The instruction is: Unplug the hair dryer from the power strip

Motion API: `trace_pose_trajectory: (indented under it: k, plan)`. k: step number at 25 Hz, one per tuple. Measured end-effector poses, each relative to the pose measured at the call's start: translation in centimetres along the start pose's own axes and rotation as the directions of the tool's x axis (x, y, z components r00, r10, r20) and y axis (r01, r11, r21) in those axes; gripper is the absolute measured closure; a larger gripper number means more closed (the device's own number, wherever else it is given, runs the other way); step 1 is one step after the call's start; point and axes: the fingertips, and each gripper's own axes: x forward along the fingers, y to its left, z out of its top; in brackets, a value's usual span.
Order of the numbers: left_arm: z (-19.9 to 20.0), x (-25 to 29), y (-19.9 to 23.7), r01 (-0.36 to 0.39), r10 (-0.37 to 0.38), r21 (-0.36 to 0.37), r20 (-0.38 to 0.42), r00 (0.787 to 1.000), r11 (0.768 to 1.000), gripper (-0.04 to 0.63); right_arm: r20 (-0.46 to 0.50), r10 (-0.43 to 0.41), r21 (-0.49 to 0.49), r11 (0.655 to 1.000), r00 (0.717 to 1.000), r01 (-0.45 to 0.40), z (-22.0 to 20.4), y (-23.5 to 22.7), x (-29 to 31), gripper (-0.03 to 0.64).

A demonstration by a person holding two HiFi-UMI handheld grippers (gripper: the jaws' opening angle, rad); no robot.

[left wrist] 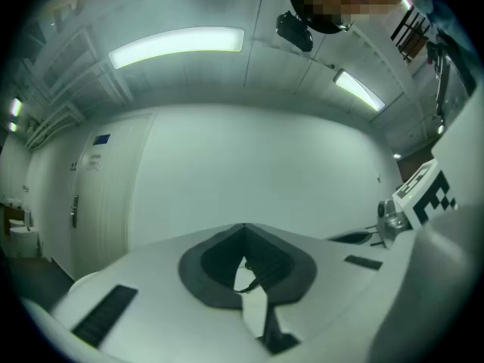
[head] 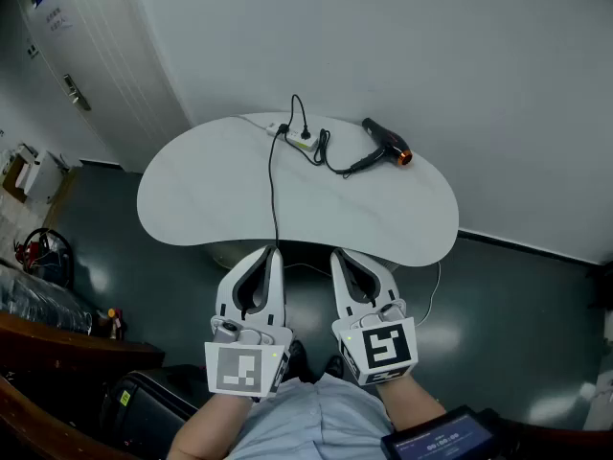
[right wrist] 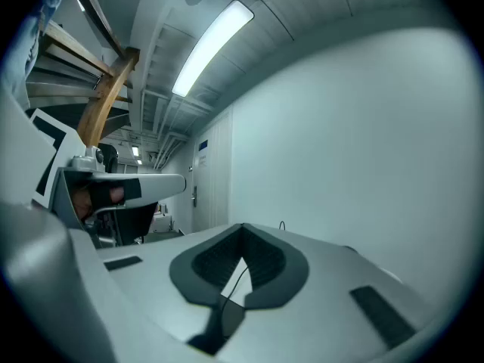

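Observation:
On the white table (head: 211,209) at its far side lies a white power strip (head: 297,140) with a black plug (head: 306,133) in it. The plug's cable curls right to the black hair dryer (head: 386,143), which lies on its side and has an orange ring. My left gripper (head: 273,254) and right gripper (head: 336,255) hover side by side near my body, short of the table's near edge, both shut on nothing. In the left gripper view the left gripper (left wrist: 243,229) has its jaws meeting at the tip. The right gripper (right wrist: 242,228) looks the same in its own view.
The strip's black cord (head: 273,195) runs toward me and drops over the table's near edge between the grippers. A white wall stands behind the table, with a door (head: 81,60) at the left. A black case (head: 144,401) and clutter sit on the floor at my left.

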Motion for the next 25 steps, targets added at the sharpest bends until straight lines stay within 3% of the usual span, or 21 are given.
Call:
trace_pose_trajectory:
  k: [5,10,17,22,25]
  plan:
    - [0.0,0.5,-0.5,0.0,0.0,0.004,-0.002,1.0,1.0,0.597,0.006,0.007,-0.008,1.0,1.0,-0.007,0.2,-0.6,0.1,0.617]
    - [-0.2,0.8,-0.8,-0.015,0.015,0.004,-0.008,1.0,1.0,0.597,0.031,0.026,0.046,0.999,0.999,-0.028,0.3,-1.4,-0.1,0.615]
    - [-1.7,1.3,-1.0,-0.026,0.025,-0.022,-0.042,0.999,0.999,0.597,-0.026,0.035,0.059,0.998,0.999,-0.033,-1.6,-2.6,0.3,0.615]
    - [-2.8,4.4,-0.1,-0.02,0.019,-0.028,-0.044,0.999,0.999,0.597,-0.044,0.034,0.071,0.997,0.998,-0.031,-2.3,-4.3,3.2,0.615]
    - [-3.7,6.7,1.5,-0.03,0.027,-0.067,-0.052,0.998,0.997,0.597,-0.055,0.035,0.074,0.997,0.998,-0.031,-2.6,-5.1,6.1,0.615]
